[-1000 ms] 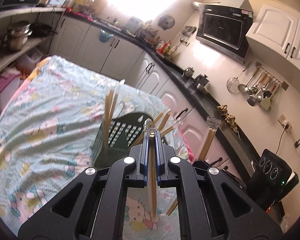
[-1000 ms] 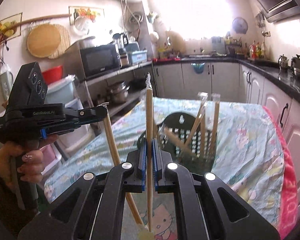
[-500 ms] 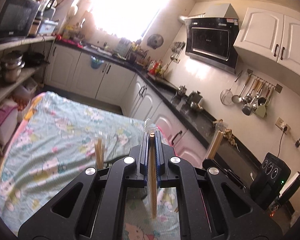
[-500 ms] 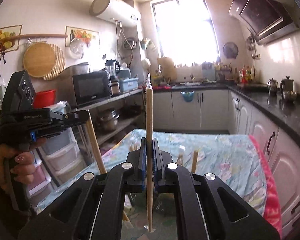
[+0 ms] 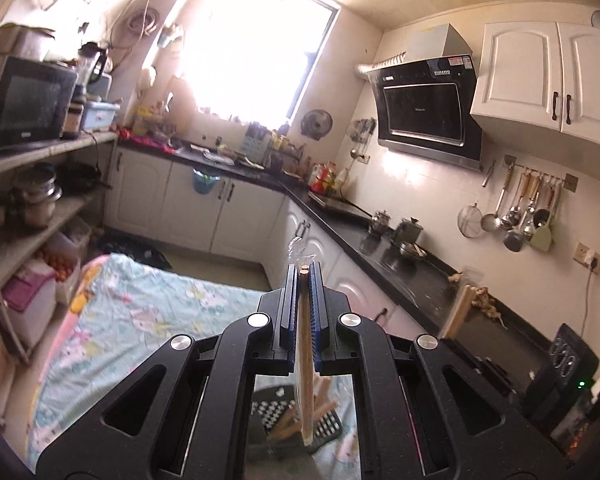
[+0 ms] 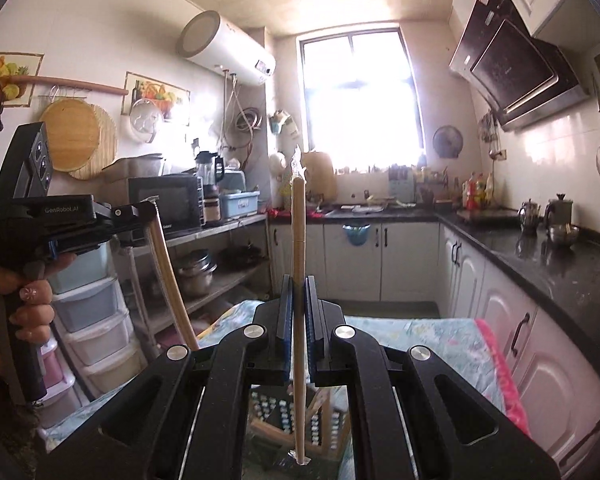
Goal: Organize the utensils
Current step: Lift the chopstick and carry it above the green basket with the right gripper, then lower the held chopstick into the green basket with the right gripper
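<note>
Both grippers have risen: the green basket, ahead earlier, now sits below. Left gripper and right gripper each stay clamped on 1 wrapped chopstick pair.

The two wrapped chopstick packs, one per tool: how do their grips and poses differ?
The left tool clamps its pack near the top, so most hangs below. The right tool clamps its pack lower, leaving a long stretch above. The left pack leans; the right stands upright. Both are plastic-wrapped.

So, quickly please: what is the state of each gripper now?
Left gripper: shut on a wrapped chopstick pair.
Right gripper: shut on another wrapped pair, held upright.
</note>
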The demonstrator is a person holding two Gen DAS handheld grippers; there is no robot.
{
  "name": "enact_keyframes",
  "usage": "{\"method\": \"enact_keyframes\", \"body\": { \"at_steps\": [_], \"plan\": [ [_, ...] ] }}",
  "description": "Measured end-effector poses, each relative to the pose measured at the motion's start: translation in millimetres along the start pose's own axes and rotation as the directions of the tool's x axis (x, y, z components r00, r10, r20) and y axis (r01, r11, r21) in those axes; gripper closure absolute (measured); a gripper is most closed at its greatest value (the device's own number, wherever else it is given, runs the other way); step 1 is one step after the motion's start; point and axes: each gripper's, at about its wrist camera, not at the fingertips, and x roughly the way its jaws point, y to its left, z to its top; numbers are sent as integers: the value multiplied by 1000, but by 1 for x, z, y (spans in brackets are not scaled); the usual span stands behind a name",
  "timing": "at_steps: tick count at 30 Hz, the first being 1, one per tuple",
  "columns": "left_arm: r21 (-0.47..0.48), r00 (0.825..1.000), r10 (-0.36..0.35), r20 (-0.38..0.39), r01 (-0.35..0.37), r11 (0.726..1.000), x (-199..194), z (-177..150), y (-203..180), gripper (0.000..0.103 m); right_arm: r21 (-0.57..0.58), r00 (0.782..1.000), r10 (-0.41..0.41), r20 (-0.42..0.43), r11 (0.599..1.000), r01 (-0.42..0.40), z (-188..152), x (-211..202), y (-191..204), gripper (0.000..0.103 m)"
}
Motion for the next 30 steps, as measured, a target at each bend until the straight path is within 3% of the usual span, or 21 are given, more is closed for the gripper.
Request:
{"method": "enact_keyframes", "body": {
  "at_steps": [10, 14, 30],
  "plan": [
    [11, 998, 46, 34, -46, 999, 31, -12, 3, 100, -7, 999, -3, 51, 1000, 3, -5, 15, -7, 97],
    [58, 997, 66, 44, -69, 996, 42, -24, -3, 100, -26, 998, -1, 65, 1000, 3, -14, 21, -6, 97],
    [125, 996, 84, -4, -83, 989, 73, -76, -7, 100, 8, 1000, -9, 19, 1000, 9, -70, 58, -25, 97]
  ]
}}
